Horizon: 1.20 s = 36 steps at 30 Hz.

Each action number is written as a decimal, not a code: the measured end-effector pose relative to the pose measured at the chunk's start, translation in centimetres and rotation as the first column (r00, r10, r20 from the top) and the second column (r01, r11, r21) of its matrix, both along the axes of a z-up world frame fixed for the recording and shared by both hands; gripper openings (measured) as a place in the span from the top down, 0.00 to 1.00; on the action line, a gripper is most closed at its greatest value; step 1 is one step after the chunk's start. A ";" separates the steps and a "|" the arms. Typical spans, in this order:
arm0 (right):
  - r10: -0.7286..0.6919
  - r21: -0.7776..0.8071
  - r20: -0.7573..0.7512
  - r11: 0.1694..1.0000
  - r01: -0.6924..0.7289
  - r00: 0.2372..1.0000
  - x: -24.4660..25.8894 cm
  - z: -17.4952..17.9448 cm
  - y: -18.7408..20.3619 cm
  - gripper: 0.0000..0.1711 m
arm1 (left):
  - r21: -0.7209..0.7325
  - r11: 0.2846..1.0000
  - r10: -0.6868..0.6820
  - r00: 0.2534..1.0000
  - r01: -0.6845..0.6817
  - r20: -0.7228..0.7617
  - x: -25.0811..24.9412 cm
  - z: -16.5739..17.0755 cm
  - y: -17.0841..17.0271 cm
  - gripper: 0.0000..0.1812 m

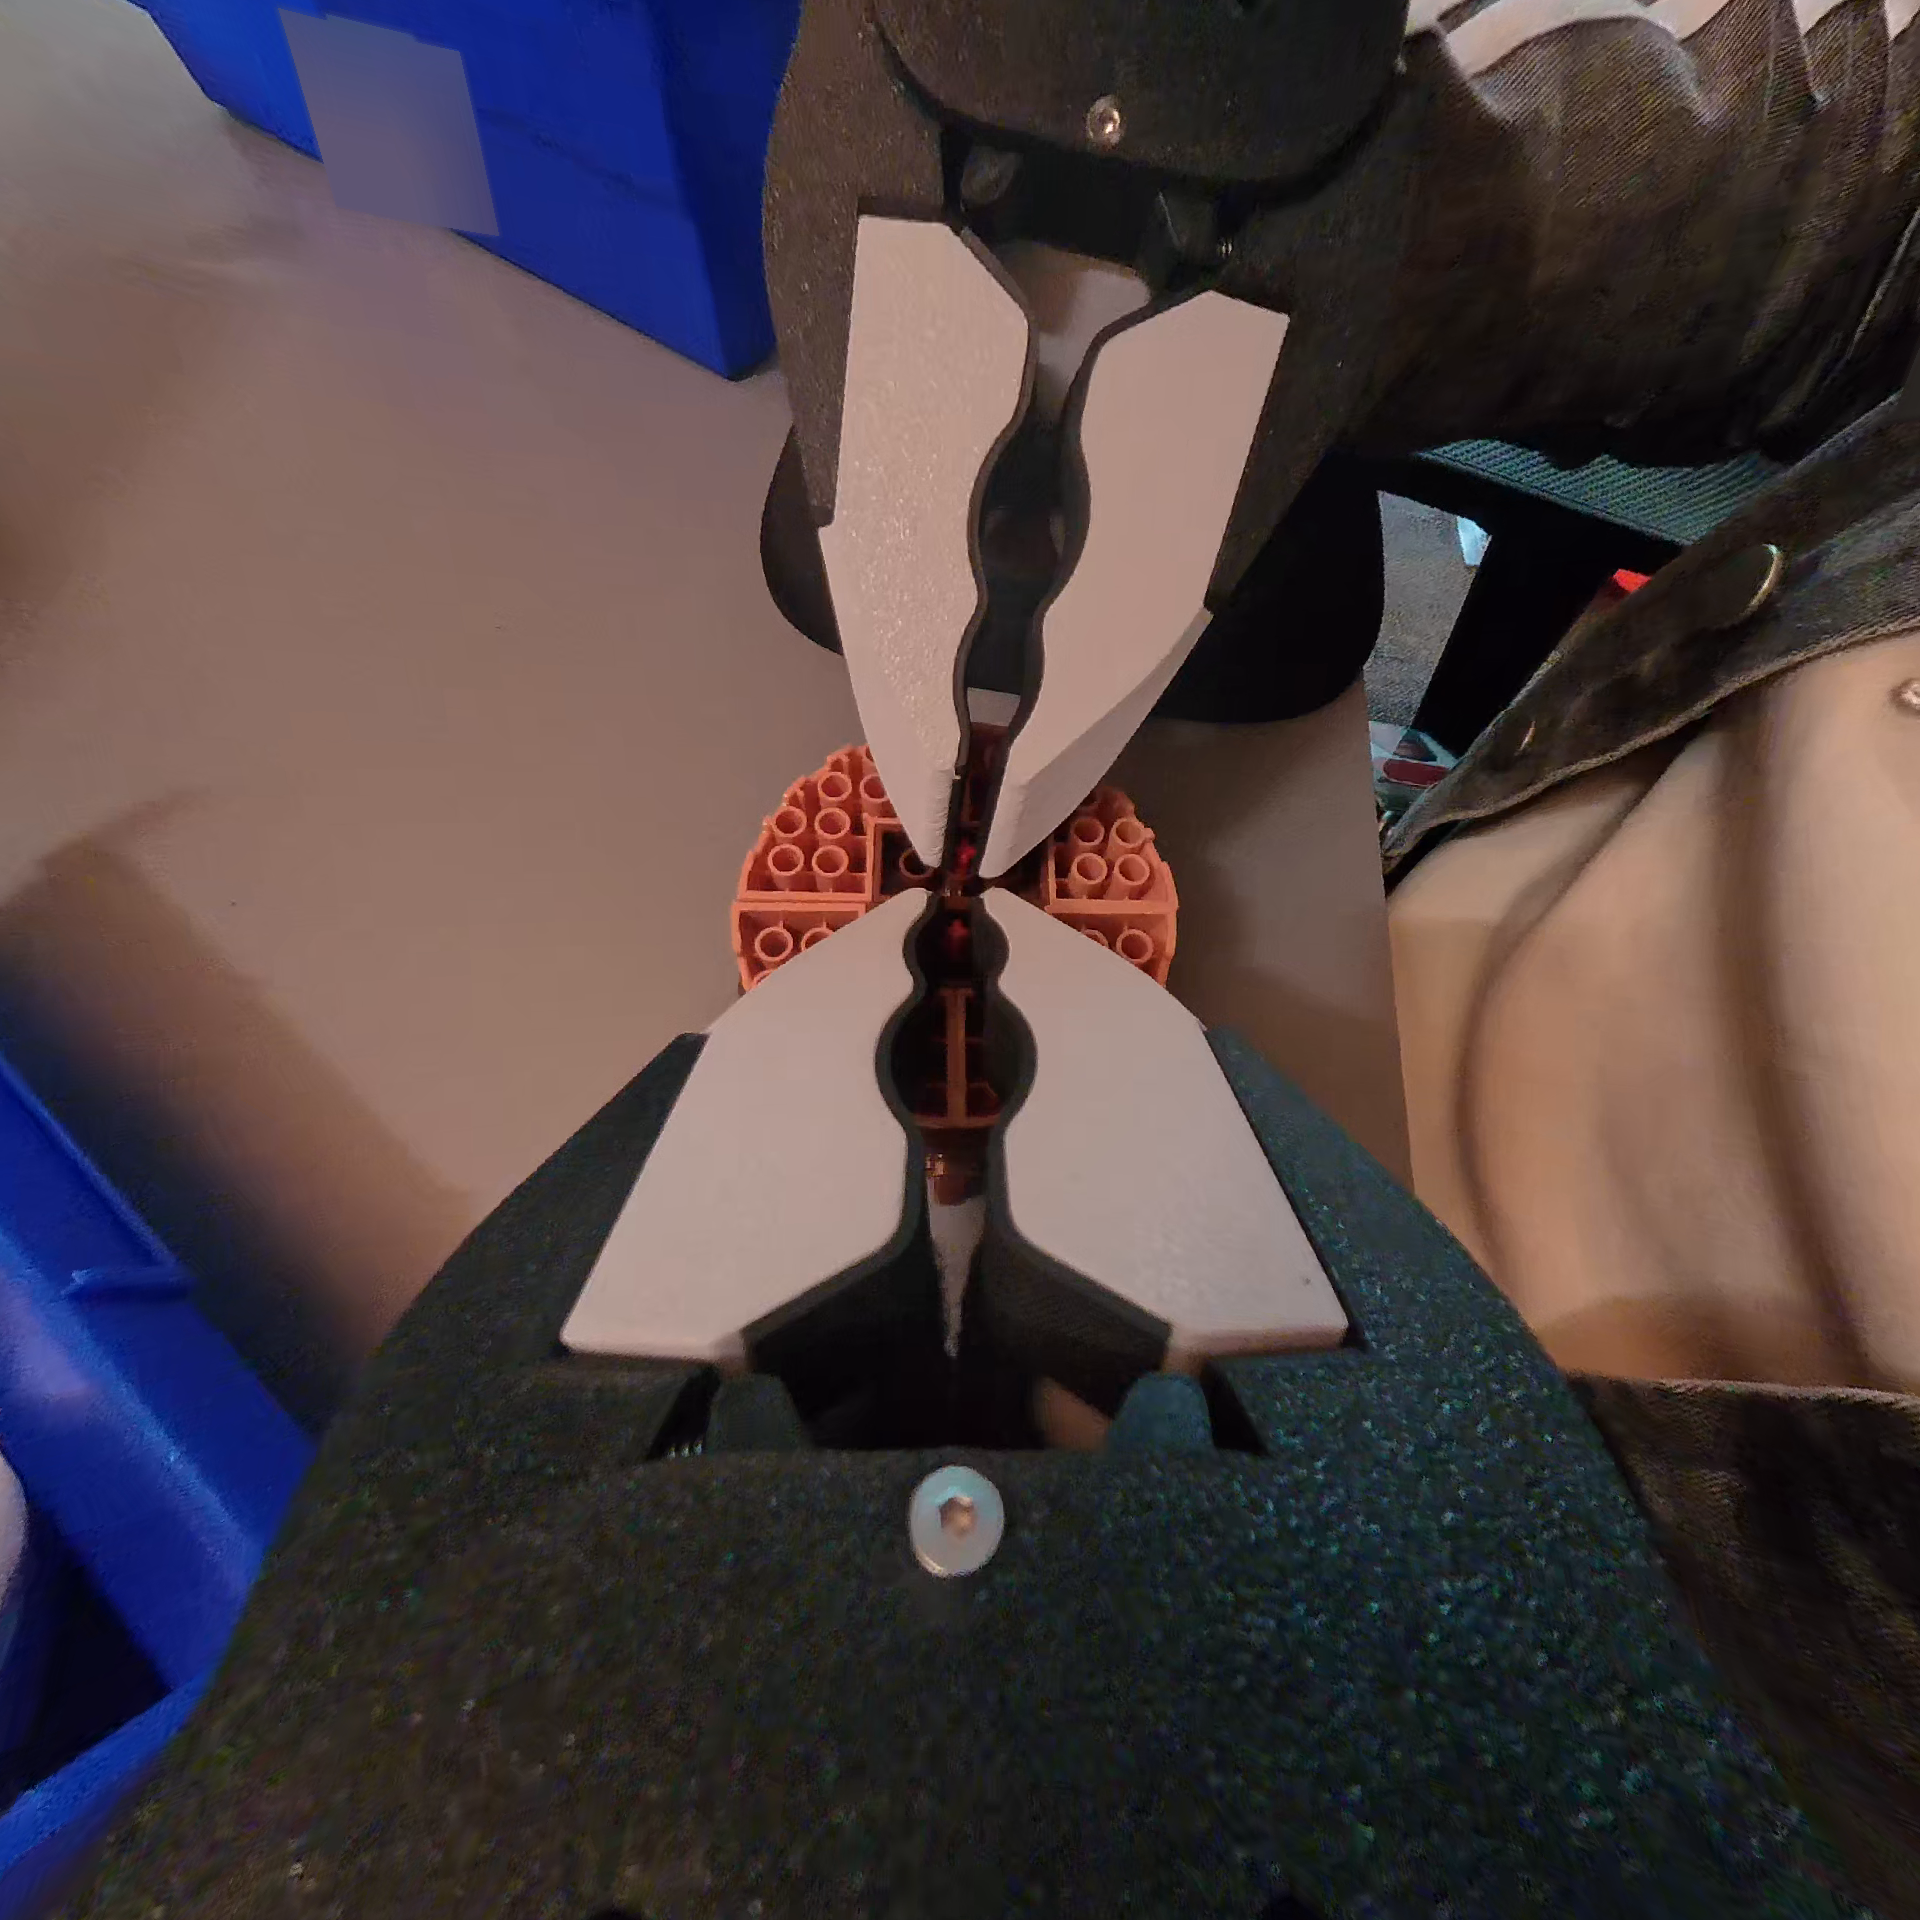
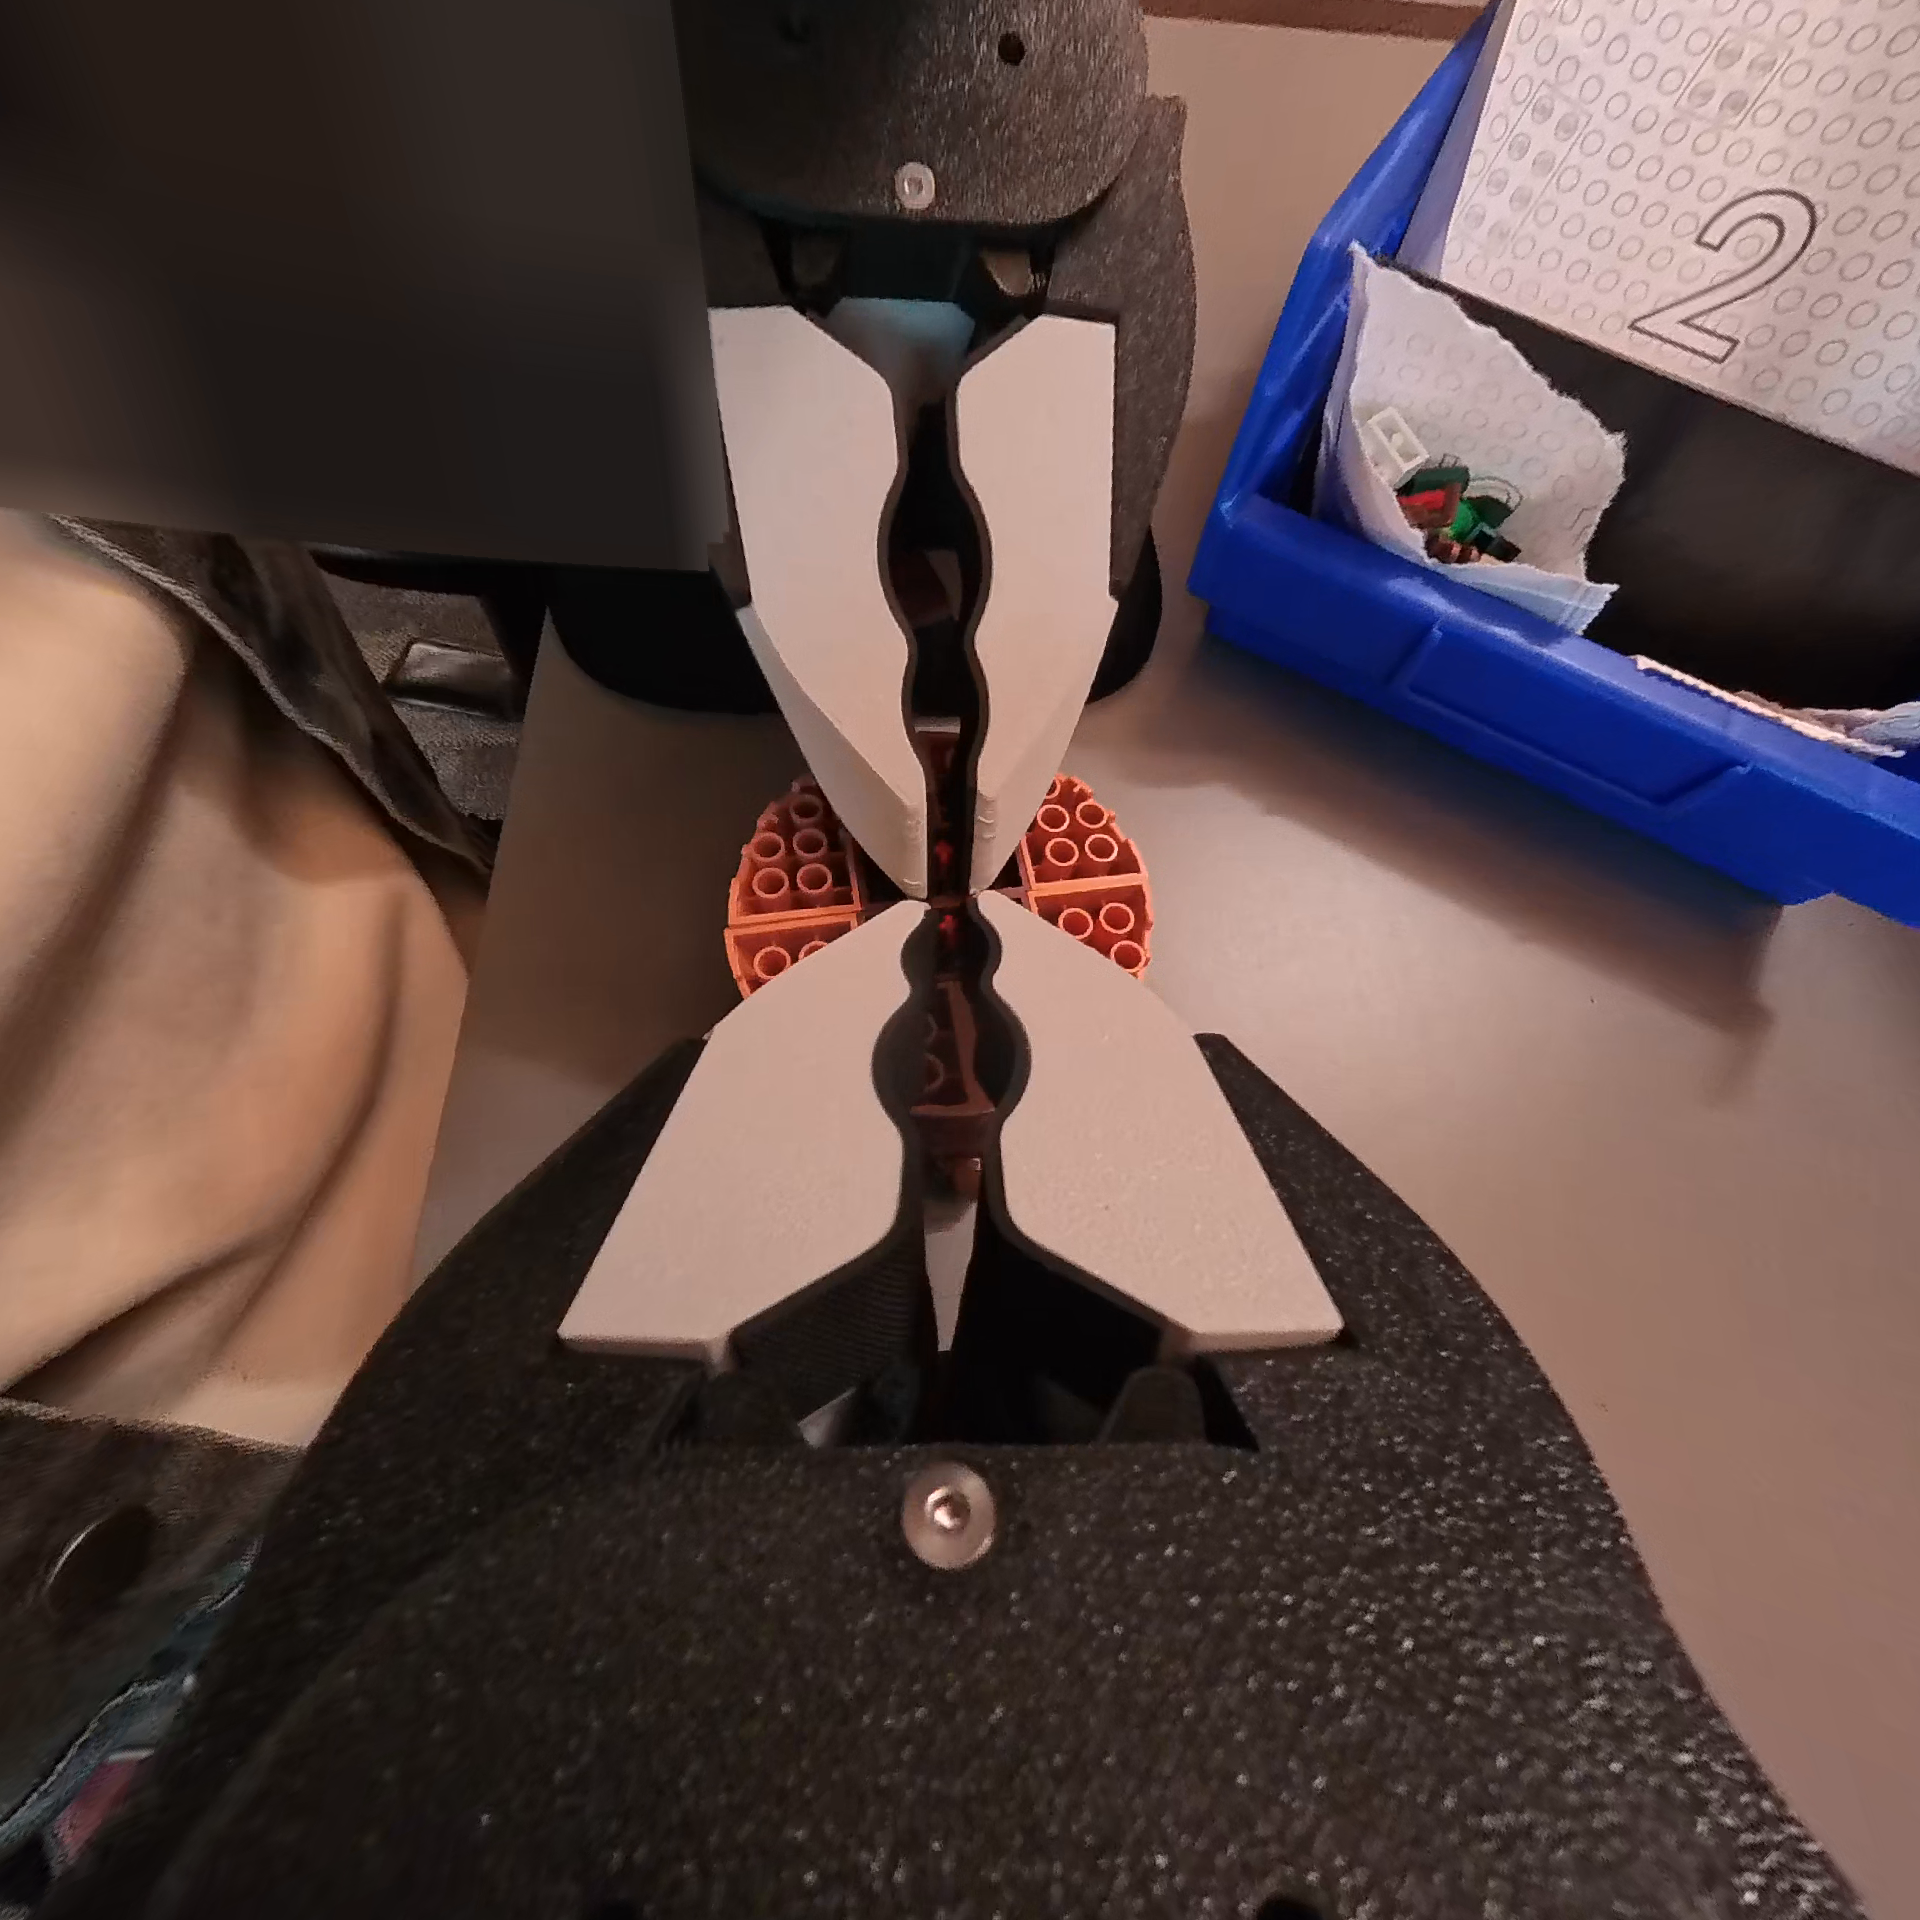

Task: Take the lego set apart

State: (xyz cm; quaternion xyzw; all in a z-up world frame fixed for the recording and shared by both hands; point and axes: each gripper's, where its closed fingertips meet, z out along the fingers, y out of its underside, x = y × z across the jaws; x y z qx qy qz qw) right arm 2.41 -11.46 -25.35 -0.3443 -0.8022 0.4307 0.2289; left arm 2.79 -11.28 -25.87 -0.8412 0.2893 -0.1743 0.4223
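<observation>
**Now both claws pinch the lego piece**

Right now we hold the two claws tip to tip over the tan table (image 2: 1455, 1039). Our left gripper (image 1: 951, 909) comes up from the bottom of its own view, and its grey fingers (image 1: 790, 1174) sit nearly closed, with only a thin gap. A small dark red bit shows in that gap, so it seems to pinch part of the lego set (image 1: 810, 862).

Our right gripper (image 2: 951, 914) looks the same way in its view: narrow, squeezed on the same middle part. Each claw's tips almost touch the other claw's tips.

The lego set is round and orange, with its hollow tubes facing us. It sits behind the meeting tips, peeking out on both sides.

A blue bin (image 2: 1507, 665) stands well off from the lego set, with a torn paper bag (image 2: 1475, 416) of small bricks inside. A person's tan shirt (image 1: 1662, 1039) is near.
</observation>
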 end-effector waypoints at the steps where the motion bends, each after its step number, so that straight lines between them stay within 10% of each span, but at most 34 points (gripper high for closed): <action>1: 0.002 0.000 -0.008 1.000 -0.002 1.000 0.0 0.0 0.0 0.99 | -0.002 1.000 -0.002 1.000 0.002 -0.006 0.0 0.0 0.0 0.98; 12: -0.020 -0.044 -0.035 0.999 0.019 0.999 0.2 0.2 -0.2 1.00 | -0.017 1.000 -0.021 0.999 0.020 -0.036 0.2 -0.1 -0.1 0.97; 15: -0.061 -0.436 -0.383 0.892 -0.122 0.922 1.5 11.5 0.3 1.00 | -0.015 0.999 -0.030 0.999 0.029 -0.041 0.2 -0.1 -0.1 0.97; 16: -0.101 -0.309 -0.371 0.951 -0.020 0.923 1.2 11.5 2.0 1.00 | -0.005 0.999 -0.035 0.998 0.035 -0.050 0.2 -0.1 -0.1 0.97; 24: 0.009 0.025 0.013 1.000 -0.009 1.000 1.5 2.4 0.1 0.97 | 0.062 0.997 -0.047 0.996 0.052 -0.075 0.2 0.1 0.1 0.94; 36: 0.084 0.363 0.444 0.894 -0.265 0.892 1.0 -0.1 0.1 0.94 | 0.070 0.997 -0.023 0.999 0.026 -0.045 1.1 0.5 -0.2 0.81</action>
